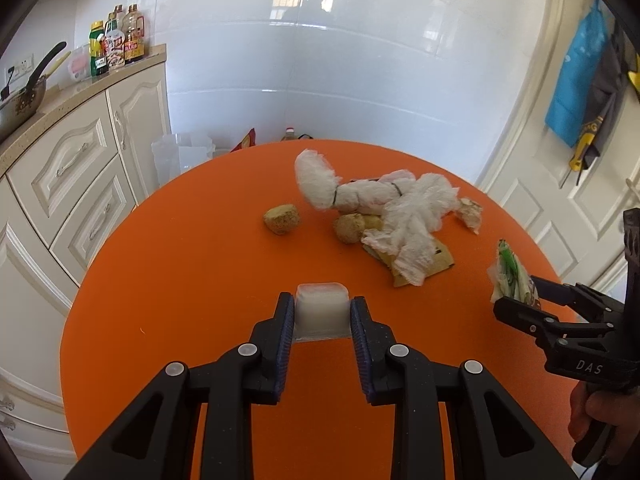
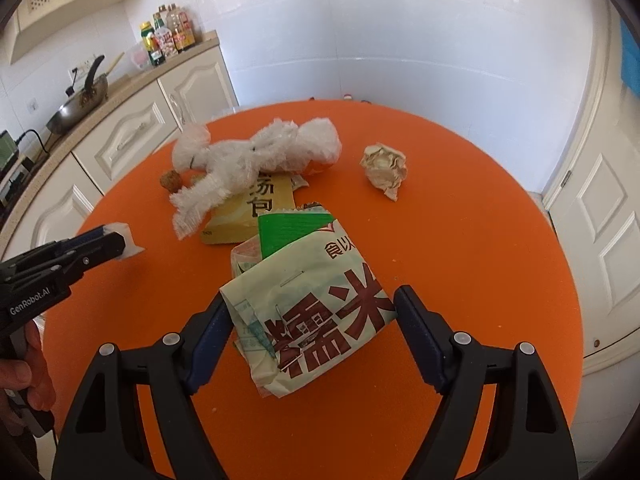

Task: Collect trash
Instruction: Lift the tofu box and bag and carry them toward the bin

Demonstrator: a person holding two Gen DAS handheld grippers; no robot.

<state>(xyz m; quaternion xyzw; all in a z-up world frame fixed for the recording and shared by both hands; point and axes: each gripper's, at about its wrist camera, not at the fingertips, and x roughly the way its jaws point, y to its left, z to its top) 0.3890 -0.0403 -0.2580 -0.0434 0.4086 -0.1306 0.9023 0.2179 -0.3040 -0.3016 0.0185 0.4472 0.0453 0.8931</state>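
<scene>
food bag (image 2: 316, 304) between right gripper (image 2: 314, 340) fingers

Both wrist views looked steeply down, close over orange worktop (image 1: 168, 280). Shared: white plastic-wrap heap (image 1: 384, 200) toward 12 o'clock. Left view caught right gripper (image 1: 516, 300) at 3 o'clock; right view caught left gripper (image 2: 116, 240) at 9 o'clock.
</scene>
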